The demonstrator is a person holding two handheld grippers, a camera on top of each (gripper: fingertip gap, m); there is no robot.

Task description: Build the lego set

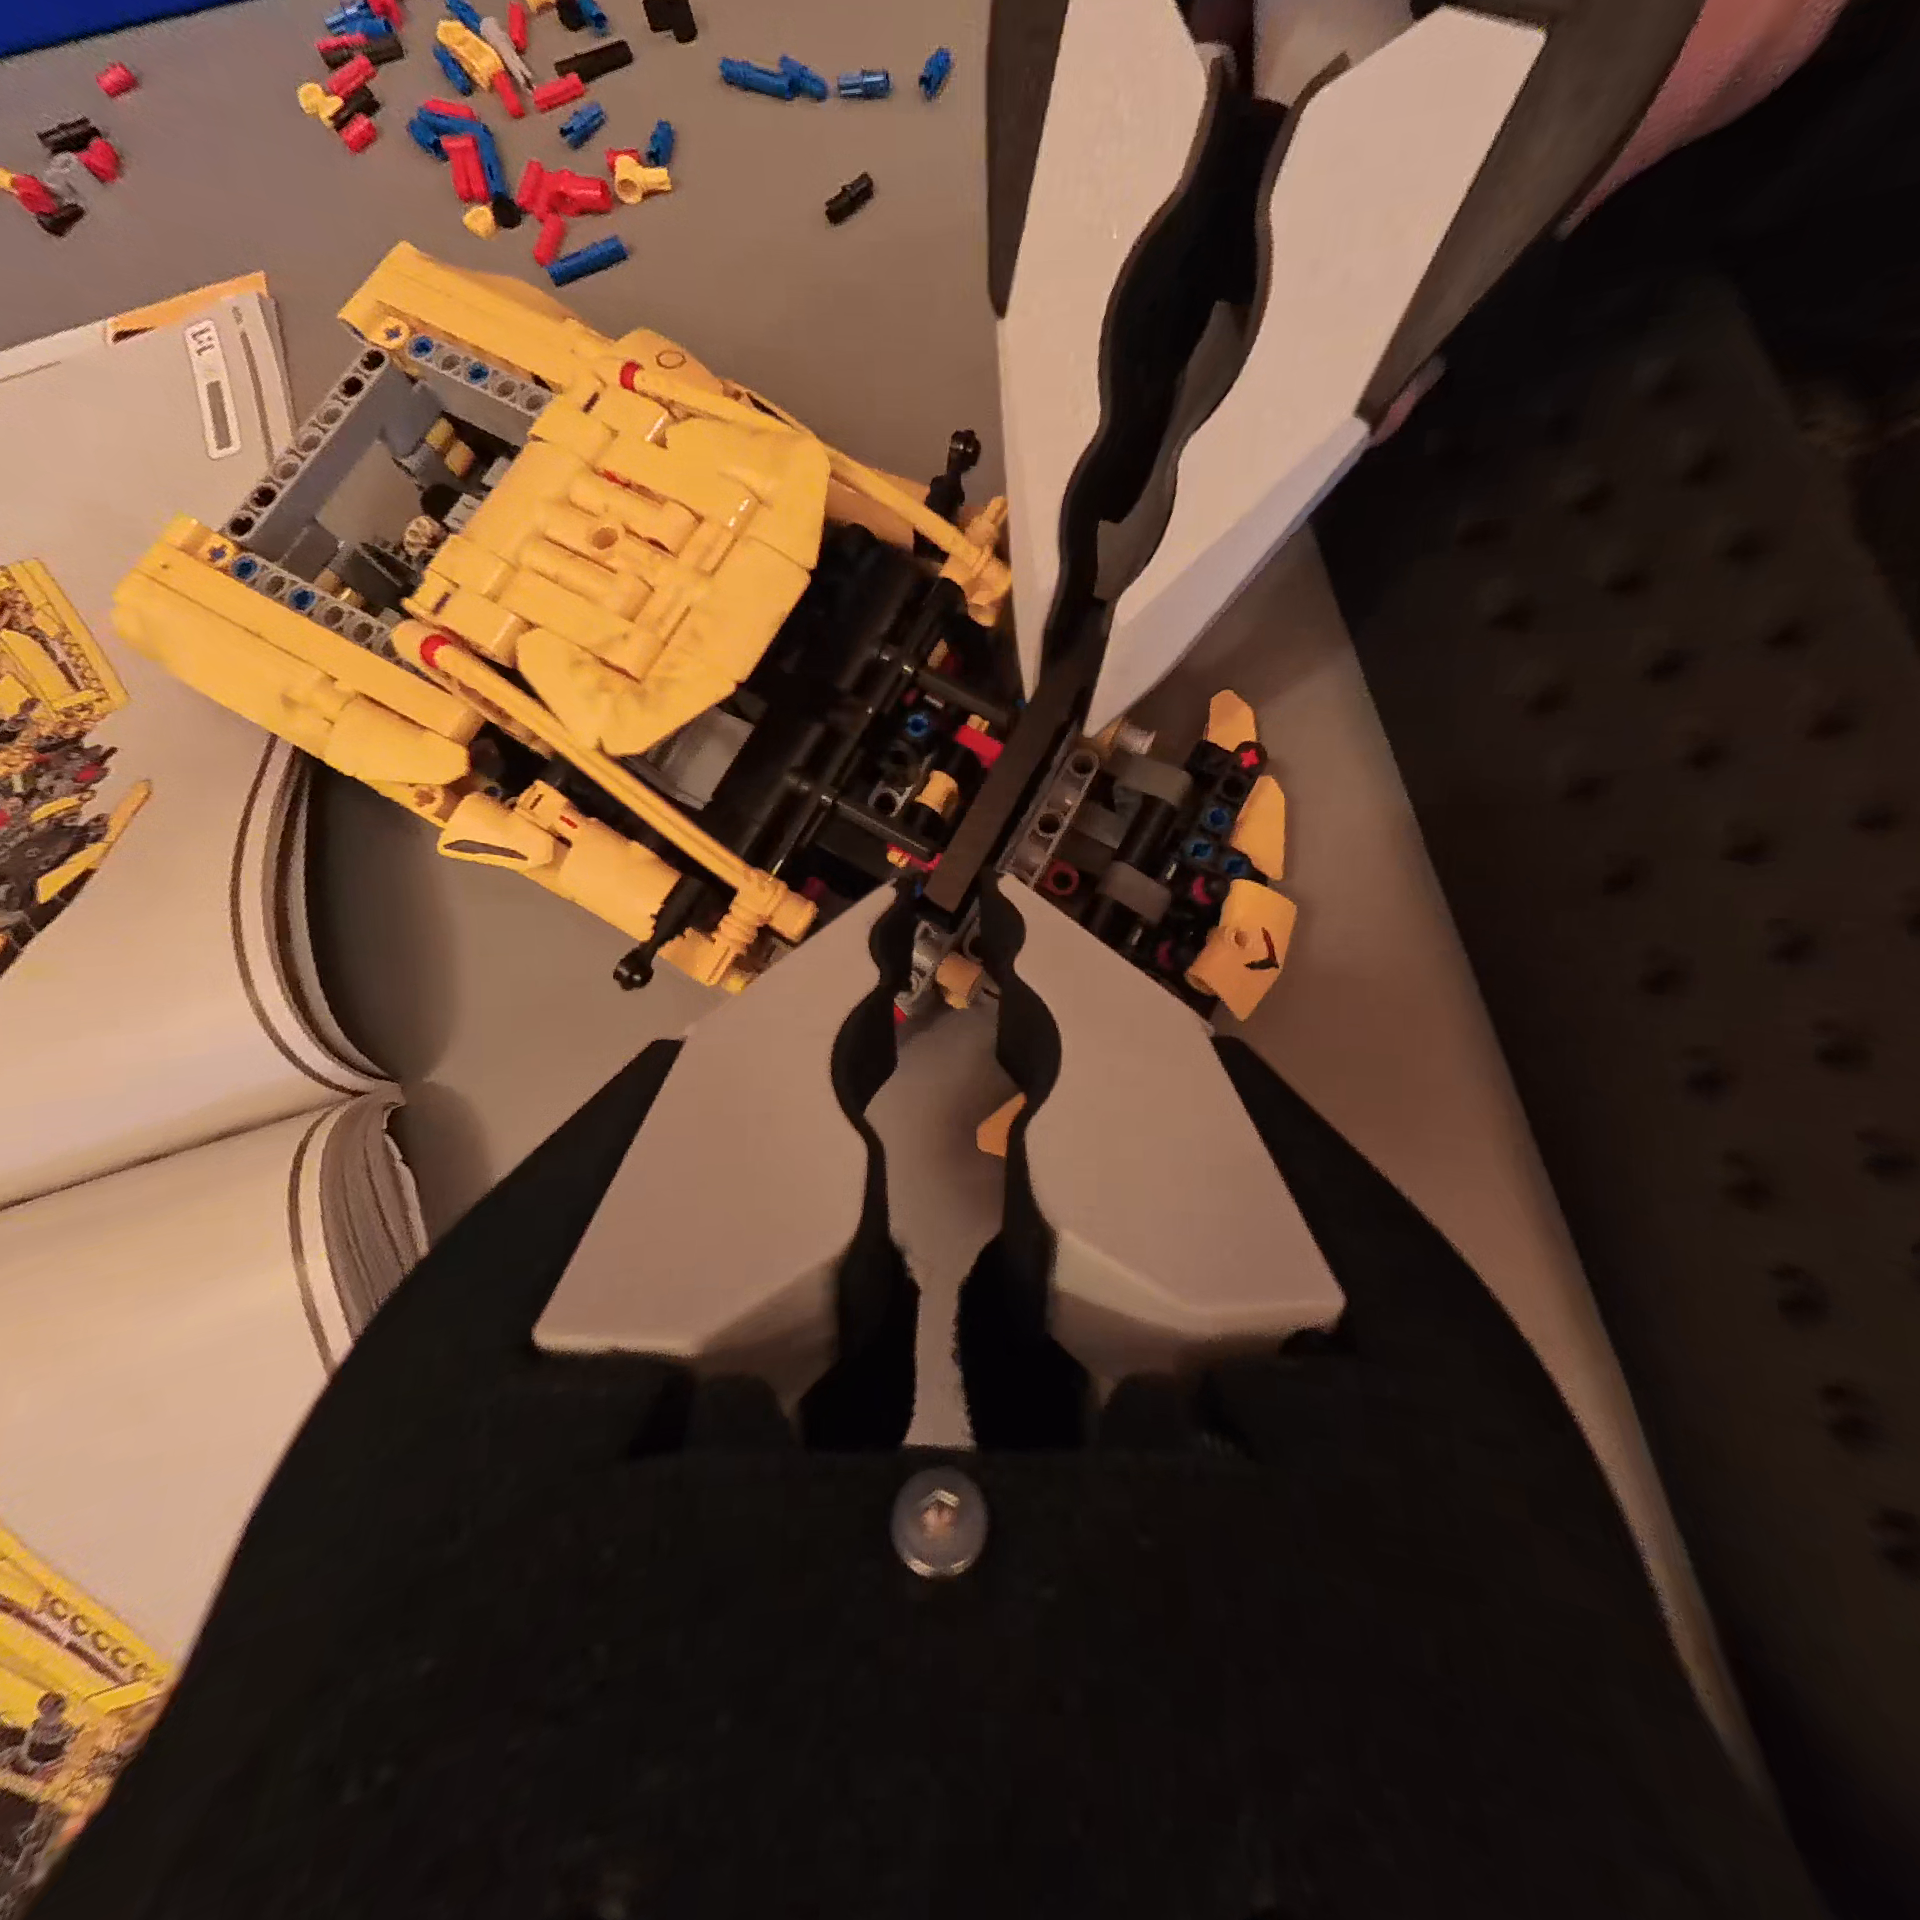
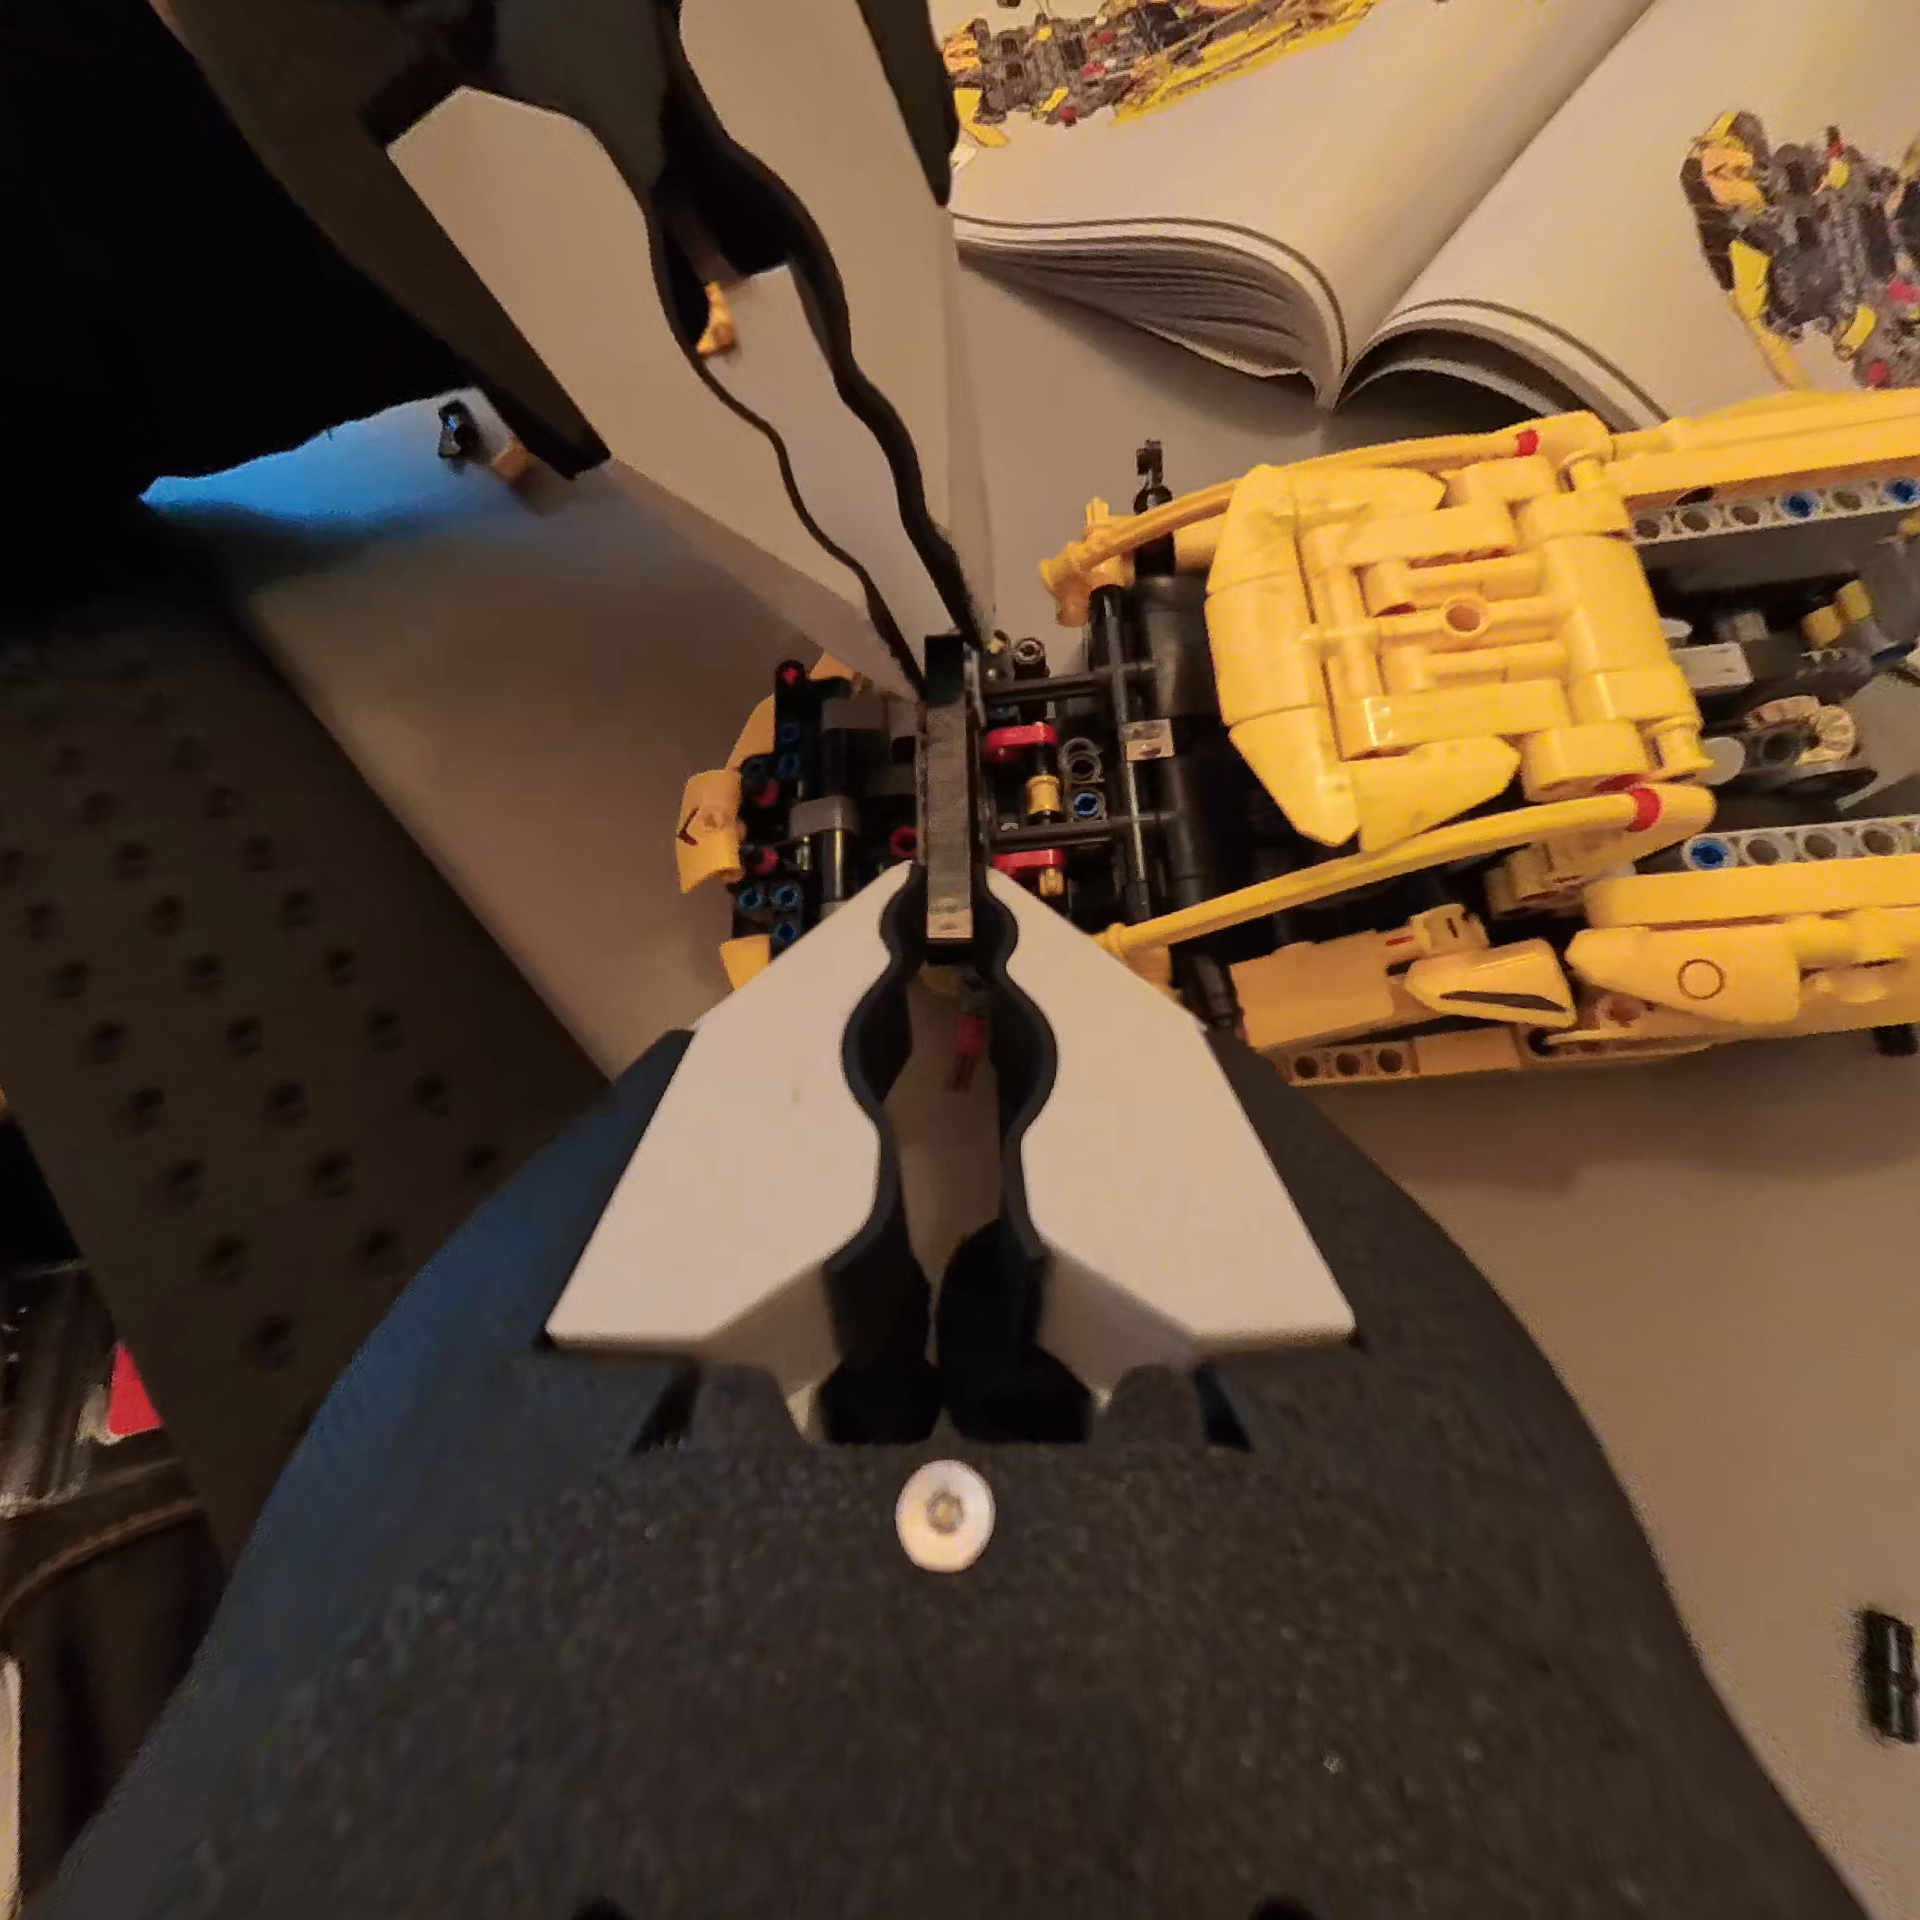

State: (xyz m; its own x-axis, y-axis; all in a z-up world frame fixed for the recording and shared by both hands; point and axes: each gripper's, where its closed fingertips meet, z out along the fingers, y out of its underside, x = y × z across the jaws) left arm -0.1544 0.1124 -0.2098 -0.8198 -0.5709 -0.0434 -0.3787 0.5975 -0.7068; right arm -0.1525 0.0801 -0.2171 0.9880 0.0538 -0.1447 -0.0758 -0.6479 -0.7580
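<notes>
A partly built yellow Lego car point(image 1: 623, 551) lies on the grey table point(image 1: 831, 260), its black open front end near the table's edge. It also shows in the right wrist view point(image 2: 1434, 665). A long black beam point(image 1: 1013, 790) sits across that front end, just above or on it. My left gripper point(image 1: 940, 909) is shut on one end of the beam. My right gripper point(image 1: 1060, 686) comes in from the opposite side, shut on the other end. In the right wrist view the beam point(image 2: 945, 790) runs between my right gripper point(image 2: 948, 914) and my left gripper point(image 2: 940, 644).
Loose red, blue, black and yellow pins point(image 1: 499, 135) lie scattered beyond the car. An open instruction booklet point(image 1: 125, 1039) lies beside it, also in the right wrist view point(image 2: 1351, 260). The table edge runs close to the car's front, with a dark perforated surface point(image 1: 1662, 831) beyond. A black pin point(image 2: 1886, 1688) lies apart. Across from one pair of fingers to the other is roughly 4 cm.
</notes>
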